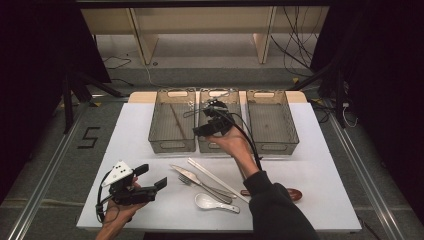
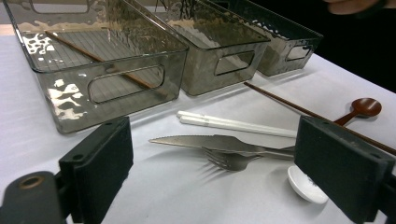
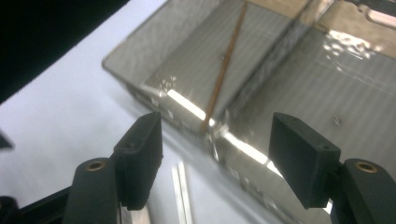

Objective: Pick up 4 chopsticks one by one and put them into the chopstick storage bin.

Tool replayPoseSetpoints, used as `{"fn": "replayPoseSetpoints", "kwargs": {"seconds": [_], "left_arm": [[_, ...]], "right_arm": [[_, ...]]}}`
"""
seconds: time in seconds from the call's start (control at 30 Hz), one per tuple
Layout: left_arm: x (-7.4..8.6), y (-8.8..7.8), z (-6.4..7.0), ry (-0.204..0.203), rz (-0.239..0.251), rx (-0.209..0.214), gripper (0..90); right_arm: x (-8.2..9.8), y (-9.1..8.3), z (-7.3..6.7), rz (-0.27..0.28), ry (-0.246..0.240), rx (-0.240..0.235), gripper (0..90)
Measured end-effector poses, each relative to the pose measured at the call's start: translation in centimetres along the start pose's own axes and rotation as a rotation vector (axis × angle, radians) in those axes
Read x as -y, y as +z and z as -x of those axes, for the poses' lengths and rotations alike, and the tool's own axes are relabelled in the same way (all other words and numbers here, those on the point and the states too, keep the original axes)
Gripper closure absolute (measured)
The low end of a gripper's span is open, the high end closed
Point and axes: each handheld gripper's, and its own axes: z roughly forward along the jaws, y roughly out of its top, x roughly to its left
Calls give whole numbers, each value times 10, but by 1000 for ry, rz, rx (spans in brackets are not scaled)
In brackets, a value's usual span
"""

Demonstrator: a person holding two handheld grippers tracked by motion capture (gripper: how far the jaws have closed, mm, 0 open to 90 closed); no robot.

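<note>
Right hand-held gripper (image 1: 212, 116) is hovering over the middle bin (image 1: 219, 96), jaws spread wide, nothing between the pads. Left hand-held gripper (image 1: 152, 176) is sitting low over the worktop (image 1: 320, 165) at the near left corner, jaws released and empty. One brown chopstick (image 3: 223, 70) is lying diagonally in the left bin (image 1: 172, 120). The other brown chopstick (image 2: 299, 109) is lying on the worktop beside the white chopsticks (image 2: 233, 123), knife (image 2: 205, 141), fork (image 2: 229, 160) and white spoon (image 1: 215, 203).
</note>
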Motion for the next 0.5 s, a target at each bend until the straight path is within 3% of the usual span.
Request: {"fn": "replayPoseSetpoints", "kwargs": {"seconds": [0.17,0.5], "left_arm": [[0,0,0,2,-3,-2,111],[0,1,1,2,-3,-3,111]], "right_arm": [[30,-21,8,-26,2,3,345],[93,-41,19,-78,26,29,312]]}}
